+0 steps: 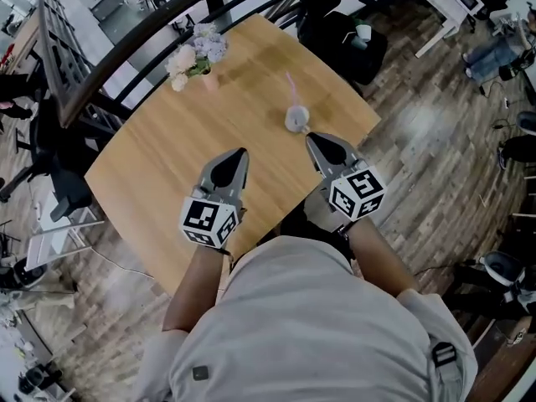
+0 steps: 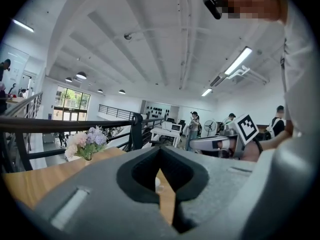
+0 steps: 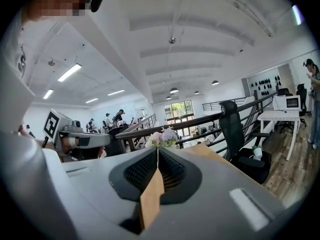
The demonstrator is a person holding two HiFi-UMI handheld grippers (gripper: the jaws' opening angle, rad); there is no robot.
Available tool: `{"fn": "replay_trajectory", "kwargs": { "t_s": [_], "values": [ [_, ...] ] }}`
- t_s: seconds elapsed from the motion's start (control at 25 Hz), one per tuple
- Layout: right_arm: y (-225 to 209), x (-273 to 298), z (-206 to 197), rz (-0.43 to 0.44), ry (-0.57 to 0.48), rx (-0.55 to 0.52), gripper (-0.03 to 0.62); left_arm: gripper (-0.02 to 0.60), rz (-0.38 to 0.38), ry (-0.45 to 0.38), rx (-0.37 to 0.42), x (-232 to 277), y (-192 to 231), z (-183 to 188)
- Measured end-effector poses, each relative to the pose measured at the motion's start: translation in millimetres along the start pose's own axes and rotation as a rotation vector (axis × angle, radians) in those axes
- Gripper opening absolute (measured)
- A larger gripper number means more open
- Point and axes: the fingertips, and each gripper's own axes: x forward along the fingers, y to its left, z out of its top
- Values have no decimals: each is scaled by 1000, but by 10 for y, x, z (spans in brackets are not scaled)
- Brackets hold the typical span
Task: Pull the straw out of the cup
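Observation:
A small clear cup [image 1: 296, 120] stands on the wooden table [image 1: 159, 166] near its far right side, with a pink straw [image 1: 291, 88] sticking up out of it. My right gripper [image 1: 309, 136] points at the cup from just in front of it, jaws shut and empty, its tip close to the cup's base. To the left, my left gripper [image 1: 242, 152] hovers over the table, also shut with nothing in it. In the left gripper view a bit of white shows through the gap behind the closed tips [image 2: 159, 149]. The right gripper view [image 3: 158, 151] hides the cup.
A vase of pale flowers [image 1: 197, 57] stands at the table's far left corner. A black railing [image 1: 126, 48] runs behind the table. A black chair [image 1: 343, 36] sits past the far right edge. Wooden floor lies to the right.

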Motion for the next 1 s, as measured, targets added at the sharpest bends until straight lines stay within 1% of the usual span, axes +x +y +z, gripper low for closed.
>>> {"fn": "replay_trajectory", "kwargs": {
  "t_s": [0.2, 0.52, 0.72, 1.0],
  "values": [
    [-404, 332, -67, 35, 55, 11, 32, 5, 46, 22, -36, 442, 217, -110],
    [-1000, 766, -304, 77, 151, 50, 79, 5, 71, 95, -76, 1102, 423, -439],
    [-1291, 988, -657, 110, 256, 85, 101, 5, 88, 141, -108, 1394, 452, -700],
    [-1677, 1423, -979, 119, 336, 101, 107, 5, 103, 194, -142, 1733, 652, -989]
  ]
}}
